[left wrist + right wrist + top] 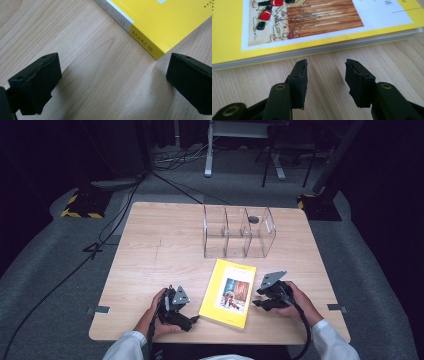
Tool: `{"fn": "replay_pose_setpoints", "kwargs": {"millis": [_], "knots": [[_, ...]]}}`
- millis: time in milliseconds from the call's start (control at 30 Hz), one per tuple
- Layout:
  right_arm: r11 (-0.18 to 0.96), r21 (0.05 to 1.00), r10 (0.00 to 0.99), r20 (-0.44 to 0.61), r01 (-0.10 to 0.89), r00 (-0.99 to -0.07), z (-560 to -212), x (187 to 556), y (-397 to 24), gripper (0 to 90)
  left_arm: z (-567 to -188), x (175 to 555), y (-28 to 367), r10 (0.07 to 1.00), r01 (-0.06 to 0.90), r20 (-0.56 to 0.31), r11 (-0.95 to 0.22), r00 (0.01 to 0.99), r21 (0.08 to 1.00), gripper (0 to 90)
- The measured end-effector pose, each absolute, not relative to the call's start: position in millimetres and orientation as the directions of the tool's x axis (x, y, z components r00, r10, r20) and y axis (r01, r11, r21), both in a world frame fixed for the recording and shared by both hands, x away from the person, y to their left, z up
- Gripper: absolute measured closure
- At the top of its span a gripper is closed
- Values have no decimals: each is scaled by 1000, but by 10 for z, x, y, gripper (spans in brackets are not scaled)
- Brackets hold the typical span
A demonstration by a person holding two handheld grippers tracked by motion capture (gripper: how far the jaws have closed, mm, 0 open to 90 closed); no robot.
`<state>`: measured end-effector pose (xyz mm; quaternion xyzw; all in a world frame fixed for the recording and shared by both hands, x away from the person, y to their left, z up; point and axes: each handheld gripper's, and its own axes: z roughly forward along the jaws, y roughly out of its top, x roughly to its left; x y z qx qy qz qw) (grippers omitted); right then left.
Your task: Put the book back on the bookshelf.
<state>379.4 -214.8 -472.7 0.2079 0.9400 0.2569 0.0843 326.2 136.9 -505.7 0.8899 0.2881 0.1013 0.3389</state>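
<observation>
A yellow paperback book (228,293) lies flat, cover up, on the near half of the wooden surface (150,250), between the two hand-held tools and just in front of a clear divided organiser (239,232) that stands toward the far edge. The left tongs (192,319) rest close to the book's near left corner, their jaws spread wide with only bare wood between them; in the left gripper view that corner and the spine (125,22) sit just ahead of the gap, apart from both pads. The right tongs (256,303) point at the book's right long edge, where the page block shows pale under the cover (332,47); their jaws stand partly apart, nothing between them, and the tips are near the edge but not touching it. Judged from its look, the book is moderately light, flat and fairly stiff along the spine, yet flexible across the free page edge, with a glossy cover that is likely to slip under hard pads. Lying flush on the wood, it offers no gap for a jaw to enter. A sound hold would probably pinch the full thickness, cover to cover, near the spine or a corner, once one edge is tilted or slid past the rim; gripping loose pages alone risks fanning or creasing them.
</observation>
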Motion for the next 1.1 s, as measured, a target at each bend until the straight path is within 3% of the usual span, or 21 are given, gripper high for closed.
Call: {"fn": "replay_pose_setpoints", "kwargs": {"millis": [333, 767, 1100], "knots": [[827, 447, 396, -32, 341, -918, -4719, 3787, -1961, 554, -5058, 3247, 1270, 565, 430, -14, -613, 825, 663, 6], [788, 526, 372, 8, 321, -928, -4770, 3619, -1985, 575, -5057, 3253, 1201, 555, 424, -15, -618, 832, 662, 7], [731, 601, 353, 71, 322, -933, -4714, 3584, -1952, 539, -5055, 3208, 1186, 539, 411, -13, -627, 842, 661, 7]]}}
